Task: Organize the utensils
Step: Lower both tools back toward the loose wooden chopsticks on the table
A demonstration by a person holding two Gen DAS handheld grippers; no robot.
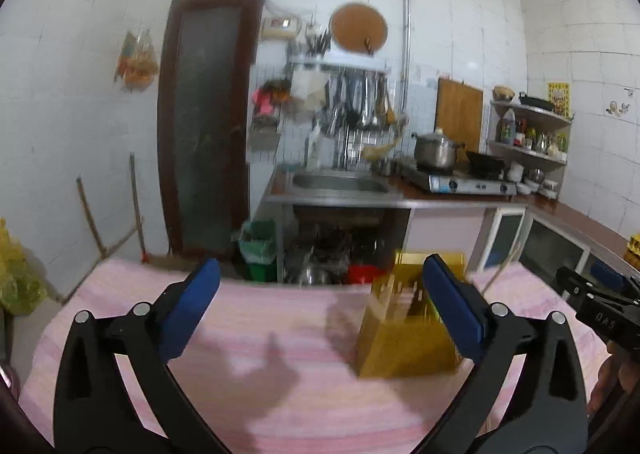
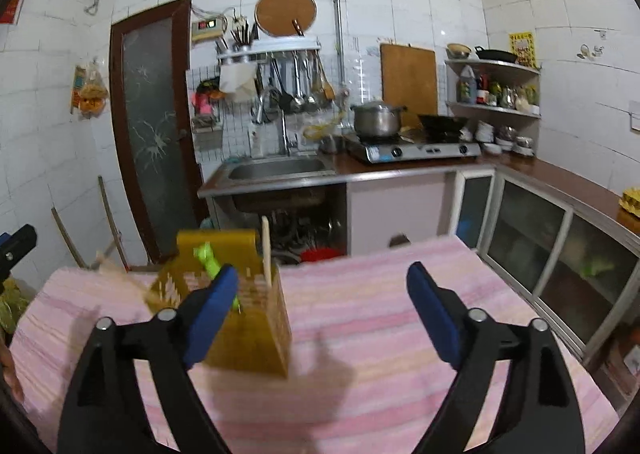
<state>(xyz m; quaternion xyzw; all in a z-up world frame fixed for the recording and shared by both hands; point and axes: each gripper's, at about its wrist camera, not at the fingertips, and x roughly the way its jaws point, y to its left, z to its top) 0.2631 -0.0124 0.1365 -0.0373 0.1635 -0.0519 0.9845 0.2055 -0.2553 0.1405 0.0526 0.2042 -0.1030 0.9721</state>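
Observation:
A yellow slotted utensil holder [image 1: 404, 338] [image 2: 248, 330] stands on a table under a pink striped cloth [image 1: 280, 374] [image 2: 360, 334]. In the right wrist view a green-handled utensil [image 2: 210, 259] and a pale wooden stick [image 2: 266, 254] stand up out of it. My left gripper [image 1: 320, 286] is open over the cloth, its right finger in front of the holder. My right gripper [image 2: 322, 286] is open too, its left finger in front of the holder. Nothing lies between either pair of fingers. The right gripper [image 1: 592, 286] shows at the right edge of the left wrist view.
Beyond the table stands a kitchen counter with a steel sink [image 2: 280, 168], a gas stove [image 2: 412, 150] with a pot and a wok, and hanging ladles [image 2: 300, 86]. A dark door [image 2: 152, 126] is at the left, low cabinets [image 2: 560, 246] at the right.

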